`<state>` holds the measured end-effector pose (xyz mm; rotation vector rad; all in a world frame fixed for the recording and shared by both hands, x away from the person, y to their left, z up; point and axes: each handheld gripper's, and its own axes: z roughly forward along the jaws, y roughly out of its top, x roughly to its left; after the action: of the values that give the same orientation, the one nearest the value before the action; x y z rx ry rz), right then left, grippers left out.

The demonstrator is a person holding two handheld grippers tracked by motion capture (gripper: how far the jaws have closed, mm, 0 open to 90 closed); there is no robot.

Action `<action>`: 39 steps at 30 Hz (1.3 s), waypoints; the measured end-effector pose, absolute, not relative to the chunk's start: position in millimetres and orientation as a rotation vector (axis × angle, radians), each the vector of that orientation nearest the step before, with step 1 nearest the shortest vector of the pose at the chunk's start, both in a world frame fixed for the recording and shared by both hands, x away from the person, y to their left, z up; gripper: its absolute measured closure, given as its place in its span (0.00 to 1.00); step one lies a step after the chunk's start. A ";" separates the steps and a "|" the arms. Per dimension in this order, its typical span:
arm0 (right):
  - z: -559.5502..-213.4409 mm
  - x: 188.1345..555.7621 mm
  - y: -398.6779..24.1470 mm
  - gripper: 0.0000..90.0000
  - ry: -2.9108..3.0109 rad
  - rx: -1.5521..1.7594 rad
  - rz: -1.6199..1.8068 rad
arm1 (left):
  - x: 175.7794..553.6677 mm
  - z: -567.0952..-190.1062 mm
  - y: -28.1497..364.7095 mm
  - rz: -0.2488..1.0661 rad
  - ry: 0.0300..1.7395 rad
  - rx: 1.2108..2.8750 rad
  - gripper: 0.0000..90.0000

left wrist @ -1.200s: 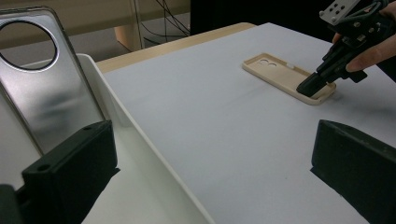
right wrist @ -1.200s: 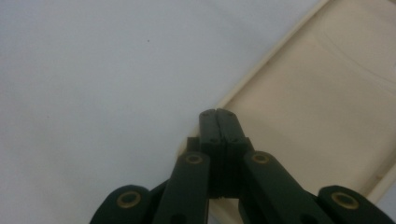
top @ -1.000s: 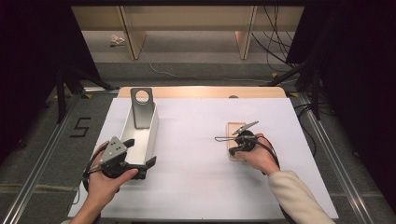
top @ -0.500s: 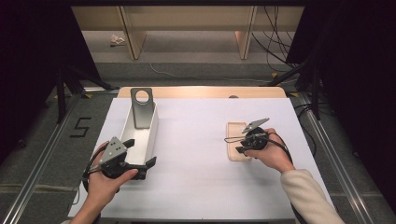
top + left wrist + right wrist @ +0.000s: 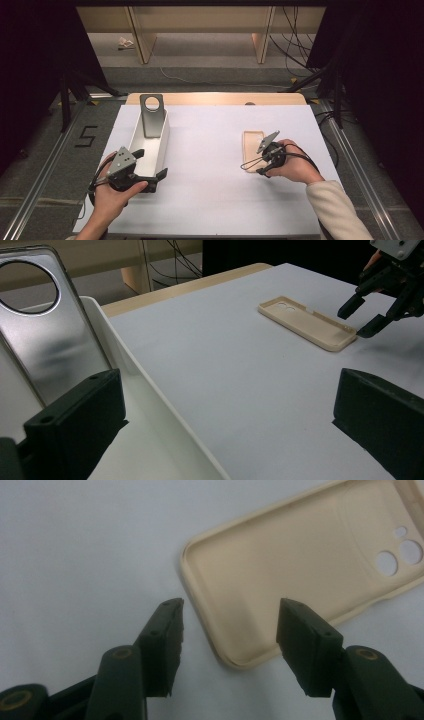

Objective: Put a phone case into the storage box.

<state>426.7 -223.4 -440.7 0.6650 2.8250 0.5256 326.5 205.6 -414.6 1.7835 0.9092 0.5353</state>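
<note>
While the beige phone case point(image 5: 252, 150) lies flat right of centre on the desk point(image 5: 210, 165), the right tongs point(image 5: 227, 630) have just been opening, jaws apart over its near end, nothing pinched; the left tongs point(image 5: 220, 415) gape wide, straddling the white tray's point(image 5: 159, 145) wall at lower left.

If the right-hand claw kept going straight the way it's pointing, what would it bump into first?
Most likely the beige phone case lying flat on the white table. The right gripper, its jaws just opened with nothing between them, points at the case's near end. Depth is hard to judge, so it might meet the table first.
</note>
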 end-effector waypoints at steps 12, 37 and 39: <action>-444.1 425.5 -214.0 0.52 2.847 0.493 0.368 | 326.8 -414.9 205.2 0.534 0.907 1.785 0.00; -452.2 432.8 -197.5 0.57 2.859 0.347 0.196 | 326.8 -415.2 204.4 0.529 0.903 1.787 0.00; -452.3 432.5 -196.9 0.58 2.863 0.346 0.194 | 326.9 -415.3 204.3 0.529 0.904 1.786 0.00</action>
<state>432.5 -196.9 -452.3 0.3465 2.8626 0.1939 326.9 204.3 -415.3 1.7865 0.9038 0.5292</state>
